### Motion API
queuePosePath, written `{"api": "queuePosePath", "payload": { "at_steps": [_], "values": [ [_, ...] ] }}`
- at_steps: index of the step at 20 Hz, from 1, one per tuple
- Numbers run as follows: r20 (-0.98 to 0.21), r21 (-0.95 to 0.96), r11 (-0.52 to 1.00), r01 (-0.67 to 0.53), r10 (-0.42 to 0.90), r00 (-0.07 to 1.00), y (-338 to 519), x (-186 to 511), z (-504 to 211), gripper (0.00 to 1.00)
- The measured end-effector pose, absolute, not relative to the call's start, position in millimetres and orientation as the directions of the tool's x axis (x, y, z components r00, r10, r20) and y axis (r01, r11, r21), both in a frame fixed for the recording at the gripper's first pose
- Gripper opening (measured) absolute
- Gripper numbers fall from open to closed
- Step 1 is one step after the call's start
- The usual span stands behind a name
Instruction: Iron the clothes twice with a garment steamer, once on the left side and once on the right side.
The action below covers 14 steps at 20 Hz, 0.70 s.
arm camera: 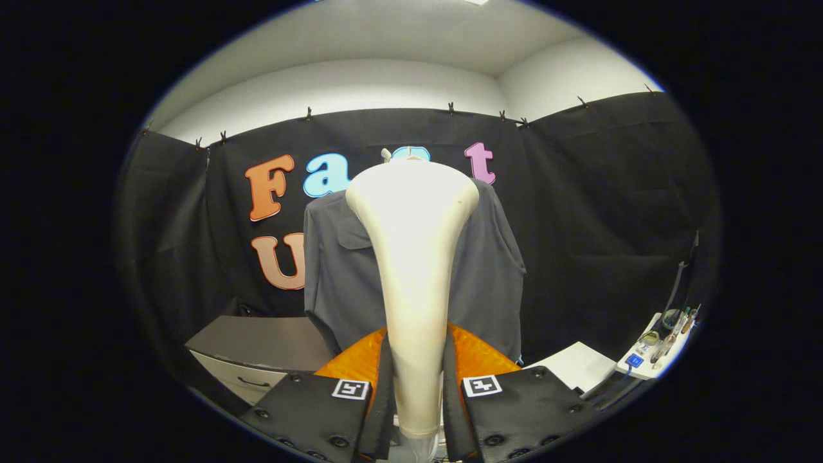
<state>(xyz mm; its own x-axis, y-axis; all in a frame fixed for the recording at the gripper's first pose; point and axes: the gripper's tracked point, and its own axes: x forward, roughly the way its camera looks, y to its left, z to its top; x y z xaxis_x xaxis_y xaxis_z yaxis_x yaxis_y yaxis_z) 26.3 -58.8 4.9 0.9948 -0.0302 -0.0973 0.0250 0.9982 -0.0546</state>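
Standing upright between the jaws, the garment steamer is clamped at its narrow handle by both fingers of the gripper; its long axis runs vertically, wide head uppermost, before the grey shirt hung just beyond.

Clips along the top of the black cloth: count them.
8 clips: three left of the steamer, five rightward. Gripper shut on it. More may be hidden.

Open room between steamer in tool and shirt.
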Motion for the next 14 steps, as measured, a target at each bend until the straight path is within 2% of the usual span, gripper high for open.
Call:
{"api": "queuePosePath", "payload": {
  "at_steps": [14],
  "values": [
    [-0.104,-0.044,0.999,0.021,-0.026,0.994,-46.9,29.6,0.6,0.39]
  ]
}}
